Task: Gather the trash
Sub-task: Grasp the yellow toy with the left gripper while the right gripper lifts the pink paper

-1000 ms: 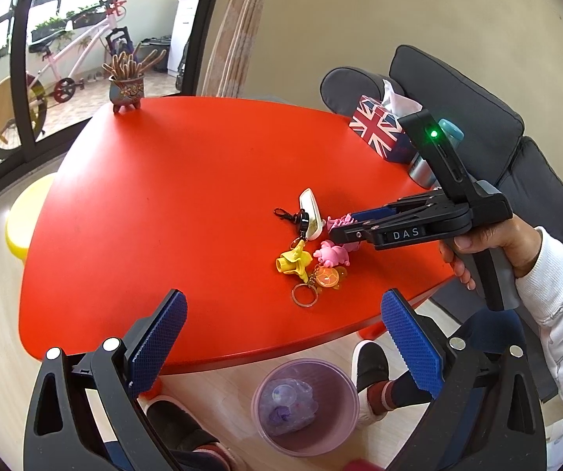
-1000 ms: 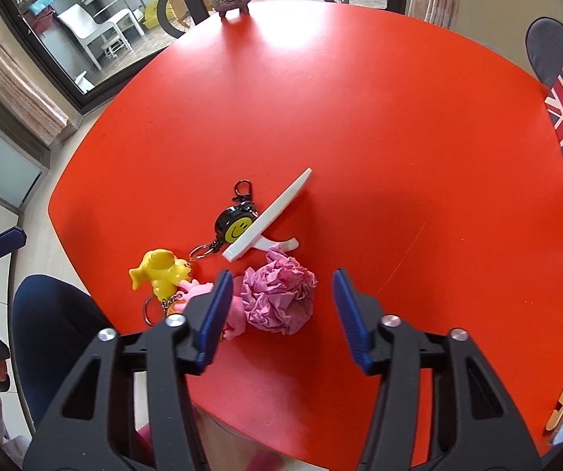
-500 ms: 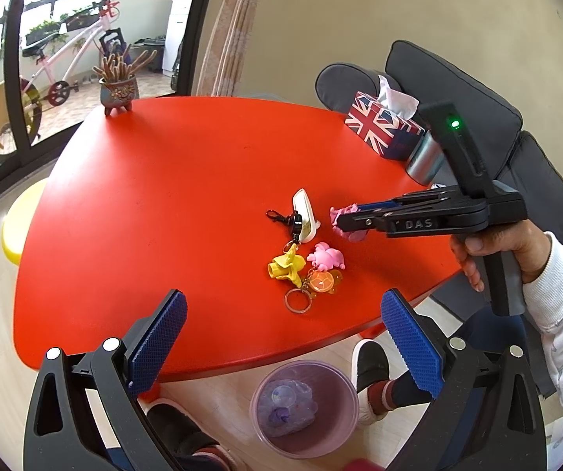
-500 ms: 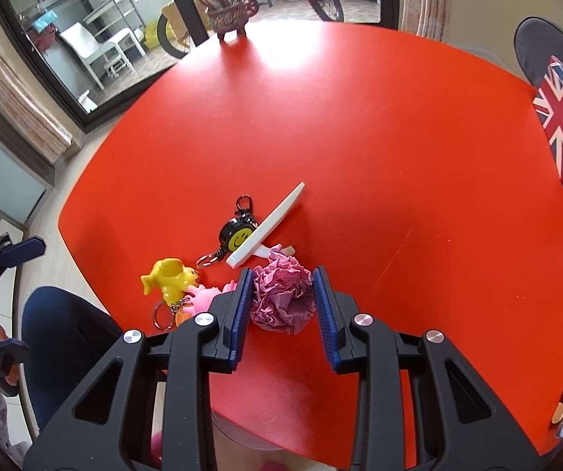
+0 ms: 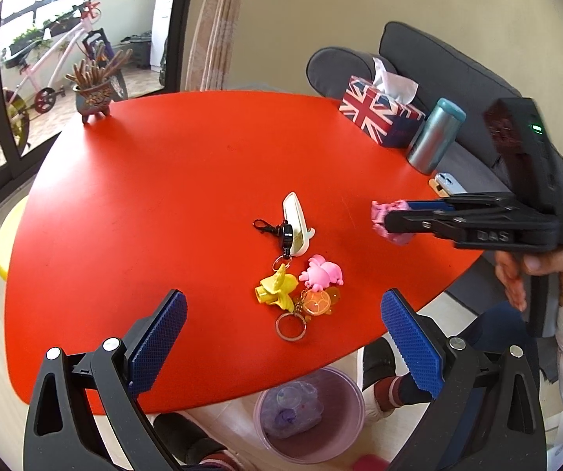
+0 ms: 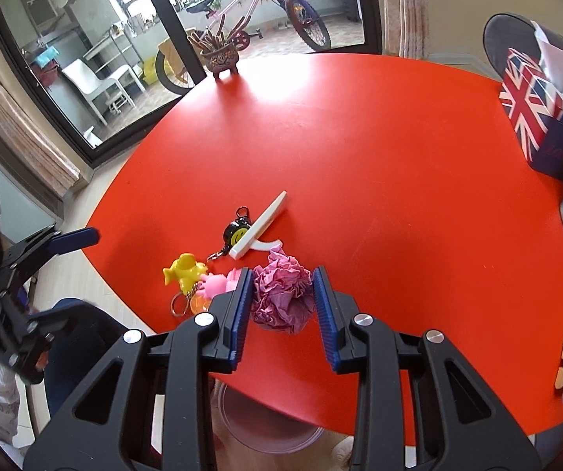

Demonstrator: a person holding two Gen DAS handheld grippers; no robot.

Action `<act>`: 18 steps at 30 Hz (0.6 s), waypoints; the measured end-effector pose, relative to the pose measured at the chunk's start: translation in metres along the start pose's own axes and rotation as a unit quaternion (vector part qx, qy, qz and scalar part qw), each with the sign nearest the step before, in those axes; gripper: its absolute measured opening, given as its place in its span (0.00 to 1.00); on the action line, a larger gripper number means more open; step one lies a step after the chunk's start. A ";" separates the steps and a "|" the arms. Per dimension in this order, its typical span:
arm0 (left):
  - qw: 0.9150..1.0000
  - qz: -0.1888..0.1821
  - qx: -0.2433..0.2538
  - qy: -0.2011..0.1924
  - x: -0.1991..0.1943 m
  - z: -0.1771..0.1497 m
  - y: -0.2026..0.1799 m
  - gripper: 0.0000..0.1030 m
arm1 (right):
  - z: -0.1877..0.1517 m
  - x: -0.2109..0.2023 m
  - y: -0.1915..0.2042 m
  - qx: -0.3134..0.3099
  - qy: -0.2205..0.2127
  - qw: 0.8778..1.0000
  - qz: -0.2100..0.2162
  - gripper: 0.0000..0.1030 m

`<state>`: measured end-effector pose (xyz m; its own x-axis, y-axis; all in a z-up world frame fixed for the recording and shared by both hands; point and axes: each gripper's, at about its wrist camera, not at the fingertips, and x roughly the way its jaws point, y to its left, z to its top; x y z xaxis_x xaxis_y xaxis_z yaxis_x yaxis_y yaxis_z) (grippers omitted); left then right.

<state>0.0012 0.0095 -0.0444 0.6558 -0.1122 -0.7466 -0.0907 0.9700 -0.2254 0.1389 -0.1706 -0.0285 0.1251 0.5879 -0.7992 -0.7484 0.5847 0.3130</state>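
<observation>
- We see the right gripper (image 6: 280, 294) held level above the near edge of the round red table (image 5: 187, 180), its jaws clamped on the crumpled pink paper ball (image 6: 281, 294); in the left wrist view the same right gripper (image 5: 389, 221) extends from the person's hand (image 5: 544, 271) at the right of the frame.
- We find the paper ball (image 5: 391, 221) lifted off the tabletop, suspended to the right of the white plastic stand (image 5: 295, 221) and the cluster of keyring charms (image 5: 301, 286).
- We see the left gripper (image 5: 281, 337) hovering over the table's near edge with its blue-padded jaws wide apart and nothing between them.
- Below the table edge stands the translucent pink waste bin (image 5: 309, 416), which already holds a wad of clear plastic.
- Compared with one second ago, the right jaws, then open around the ball resting on the table, have shut on it.
- Compared with half a second ago, the ball has risen and moved away from the charms towards the table's right side; the left gripper's jaws keep the same spread.
</observation>
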 end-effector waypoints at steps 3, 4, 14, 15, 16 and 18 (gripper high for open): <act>1.000 0.002 0.006 0.015 0.012 0.004 0.001 0.93 | -0.007 -0.005 -0.001 0.003 -0.004 1.000 0.000 0.31; 1.000 0.002 0.008 0.019 0.015 0.005 0.001 0.93 | -0.010 -0.005 -0.003 0.005 -0.003 1.000 0.001 0.31; 0.997 0.005 0.028 0.073 0.050 0.010 0.012 0.92 | -0.023 -0.006 -0.015 0.015 0.001 1.000 -0.002 0.31; 0.997 0.005 0.028 0.075 0.052 0.010 0.014 0.92 | -0.023 -0.006 -0.016 0.017 0.001 1.000 -0.001 0.31; 0.997 0.005 0.027 0.075 0.053 0.010 0.015 0.92 | -0.024 -0.005 -0.018 0.018 0.001 1.000 -0.001 0.31; 0.997 -0.003 0.023 0.079 0.056 0.011 0.018 0.89 | -0.024 -0.005 -0.020 0.020 0.002 1.000 -0.001 0.31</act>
<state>0.0440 0.0231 -0.0833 0.5304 -0.1459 -0.8351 -0.0508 0.9778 -0.2031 0.1373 -0.1986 -0.0436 0.1239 0.5856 -0.8011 -0.7216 0.6073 0.3323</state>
